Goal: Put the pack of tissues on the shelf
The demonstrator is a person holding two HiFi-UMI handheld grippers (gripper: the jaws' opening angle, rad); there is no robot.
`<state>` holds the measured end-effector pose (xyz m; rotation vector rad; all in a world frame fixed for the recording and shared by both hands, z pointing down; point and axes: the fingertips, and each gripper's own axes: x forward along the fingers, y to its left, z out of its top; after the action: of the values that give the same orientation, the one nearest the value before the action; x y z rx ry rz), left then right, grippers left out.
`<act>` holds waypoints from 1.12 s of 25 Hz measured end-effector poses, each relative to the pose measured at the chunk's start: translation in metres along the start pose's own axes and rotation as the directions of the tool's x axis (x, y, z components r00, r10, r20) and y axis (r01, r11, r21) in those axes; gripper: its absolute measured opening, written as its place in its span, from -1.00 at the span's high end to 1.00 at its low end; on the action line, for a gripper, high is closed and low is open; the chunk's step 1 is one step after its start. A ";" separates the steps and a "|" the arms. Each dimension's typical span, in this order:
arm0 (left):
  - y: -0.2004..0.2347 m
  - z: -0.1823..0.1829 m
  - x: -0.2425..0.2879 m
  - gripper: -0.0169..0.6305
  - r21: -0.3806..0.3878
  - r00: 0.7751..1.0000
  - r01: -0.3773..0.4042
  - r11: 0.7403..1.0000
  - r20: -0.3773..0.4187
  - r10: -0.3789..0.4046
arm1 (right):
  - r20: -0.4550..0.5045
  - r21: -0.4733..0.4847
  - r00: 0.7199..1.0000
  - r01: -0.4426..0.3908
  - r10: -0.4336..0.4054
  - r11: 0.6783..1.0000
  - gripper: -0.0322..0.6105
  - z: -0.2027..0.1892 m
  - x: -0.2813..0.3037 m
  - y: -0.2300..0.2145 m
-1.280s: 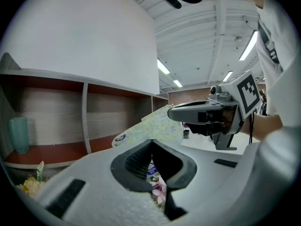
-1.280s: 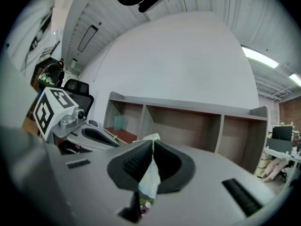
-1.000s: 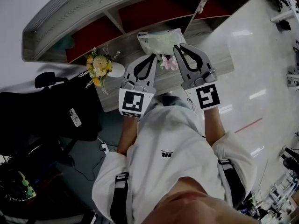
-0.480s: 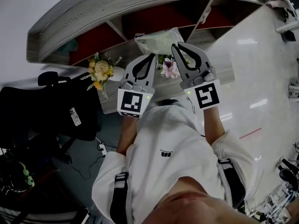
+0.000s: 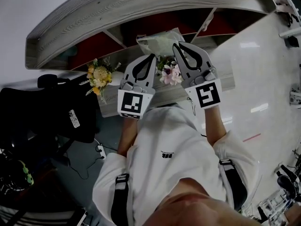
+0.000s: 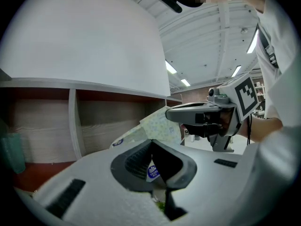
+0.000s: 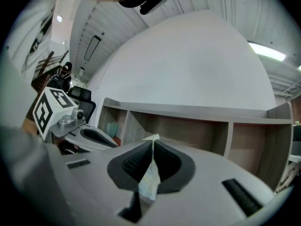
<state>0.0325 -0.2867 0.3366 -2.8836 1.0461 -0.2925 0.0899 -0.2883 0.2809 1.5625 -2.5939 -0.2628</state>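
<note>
Right now the person is holding the pack of tissues (image 5: 159,41) up in the air between both tools, and it is hanging at their far tips, just in front of the shelf (image 5: 117,6). The left gripper (image 5: 152,56) is pressing its jaws together on the pack's near left corner, with the blue label showing through the hollow behind the pads in the left gripper view. The right gripper (image 5: 176,45) is pinching the pack's right edge, and in the right gripper view a thin fold of the pale wrapper (image 7: 150,175) is sticking out from between its closed pads. Both grippers are pointing away from the person, side by side, with the pack bridging the gap between them. The pack is sitting level with the shelf's middle compartment. Nearer, below the pack, pink flowers (image 5: 169,73) are showing between the two grippers, and a yellow bouquet (image 5: 97,74) is standing further left.
</note>
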 end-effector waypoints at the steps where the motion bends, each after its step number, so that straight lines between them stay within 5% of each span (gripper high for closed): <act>1: 0.001 0.000 0.003 0.86 0.000 1.000 -0.001 1.000 -0.001 0.001 | -0.001 0.001 1.000 -0.001 0.001 1.000 0.79 -0.001 0.002 -0.003; 28: 0.029 0.006 0.069 0.86 0.000 1.000 -0.007 1.000 -0.017 0.007 | -0.023 0.039 1.000 -0.003 0.004 0.999 0.79 -0.029 0.053 -0.061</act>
<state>0.0669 -0.3532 0.3383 -2.8823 1.0589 -0.3168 0.1232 -0.3654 0.2966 1.5639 -2.5992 -0.1932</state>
